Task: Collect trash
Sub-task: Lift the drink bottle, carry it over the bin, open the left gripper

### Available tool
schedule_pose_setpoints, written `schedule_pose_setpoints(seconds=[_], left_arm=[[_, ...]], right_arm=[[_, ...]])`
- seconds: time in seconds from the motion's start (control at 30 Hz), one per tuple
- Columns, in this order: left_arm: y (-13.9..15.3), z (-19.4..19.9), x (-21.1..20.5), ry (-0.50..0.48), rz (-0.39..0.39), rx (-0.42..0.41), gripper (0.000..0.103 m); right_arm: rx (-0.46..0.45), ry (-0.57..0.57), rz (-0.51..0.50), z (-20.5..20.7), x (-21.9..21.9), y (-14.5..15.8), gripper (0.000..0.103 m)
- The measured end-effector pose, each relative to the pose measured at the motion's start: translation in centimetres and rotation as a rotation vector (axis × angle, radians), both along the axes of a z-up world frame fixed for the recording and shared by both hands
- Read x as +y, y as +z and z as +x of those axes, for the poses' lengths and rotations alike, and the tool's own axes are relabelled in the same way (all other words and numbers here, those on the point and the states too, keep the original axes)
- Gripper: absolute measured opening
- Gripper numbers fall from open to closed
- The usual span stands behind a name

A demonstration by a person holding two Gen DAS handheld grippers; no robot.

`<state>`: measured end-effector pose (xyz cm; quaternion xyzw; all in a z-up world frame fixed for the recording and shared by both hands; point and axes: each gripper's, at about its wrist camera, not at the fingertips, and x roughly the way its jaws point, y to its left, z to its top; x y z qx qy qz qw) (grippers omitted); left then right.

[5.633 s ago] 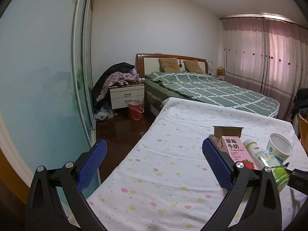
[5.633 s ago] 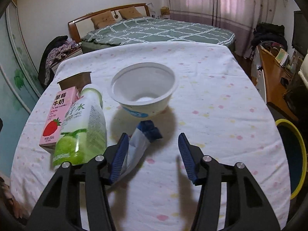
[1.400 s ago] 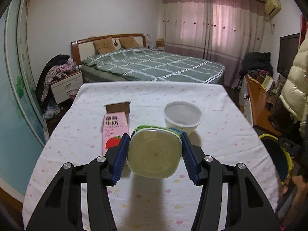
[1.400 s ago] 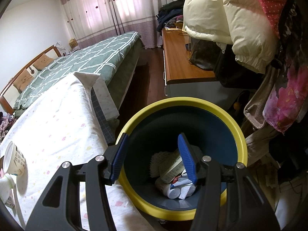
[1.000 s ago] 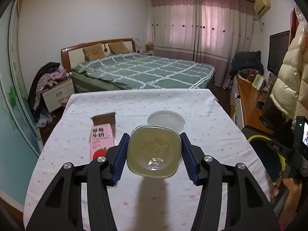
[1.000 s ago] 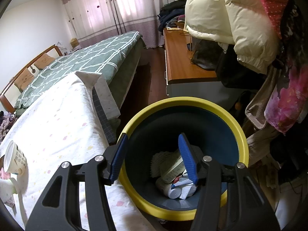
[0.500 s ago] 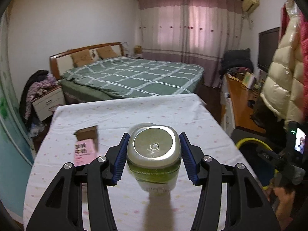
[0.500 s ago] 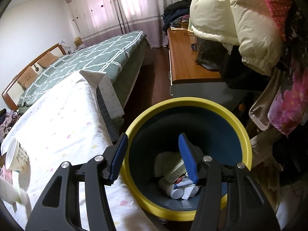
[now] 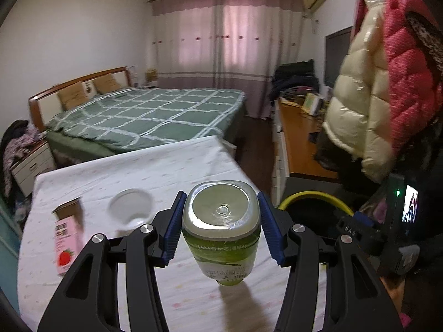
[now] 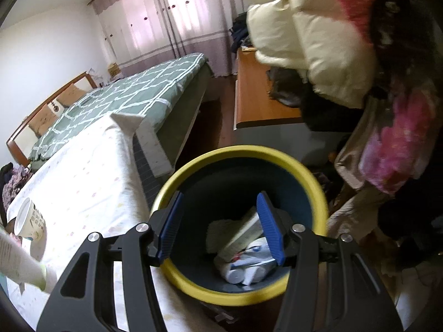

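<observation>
My left gripper (image 9: pixel 221 227) is shut on a green drink bottle (image 9: pixel 221 221), held base-forward above the white spotted table (image 9: pixel 166 163). A pink strawberry milk carton (image 9: pixel 66 244) and a white paper cup (image 9: pixel 130 210) lie on the table at the left. The yellow-rimmed bin (image 9: pixel 313 196) shows at the right past the table edge. My right gripper (image 10: pixel 218 224) is open and empty over the yellow-rimmed blue bin (image 10: pixel 243 152), which holds several pieces of trash (image 10: pixel 243 249). The bottle (image 10: pixel 16 262) and the cup (image 10: pixel 27 218) show at the left edge.
A green checked bed (image 9: pixel 155 113) stands behind the table. A wooden desk (image 9: pixel 299 138) and hanging cream and red coats (image 9: pixel 373 88) crowd the right side. The other gripper's camera (image 9: pixel 404 207) shows beside the bin.
My left gripper has carried the bottle rightward toward the table's right edge; the cup and carton have slid left in view. My right gripper has shifted slightly over the bin, still open.
</observation>
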<state>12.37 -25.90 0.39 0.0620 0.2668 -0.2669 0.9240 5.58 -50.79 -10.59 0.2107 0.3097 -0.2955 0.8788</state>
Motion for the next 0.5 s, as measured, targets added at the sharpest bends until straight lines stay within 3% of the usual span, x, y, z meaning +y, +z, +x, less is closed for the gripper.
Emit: schedule_pose_setpoints(seconds=[0.27, 0.5], left_arm=[[1.4, -0.7, -7.4, -0.144, -0.044, -0.005, 0.052], [-1.5, -0.3, -13.8, -0.205, -0.04, 0.06, 0.052]], right_arm=[[-0.005, -0.055, -0.007, -3.6, -2.7, 0.5, 0.052], [0.02, -0.077, 0.0, -4.8, -3.8, -0.4, 0.052]])
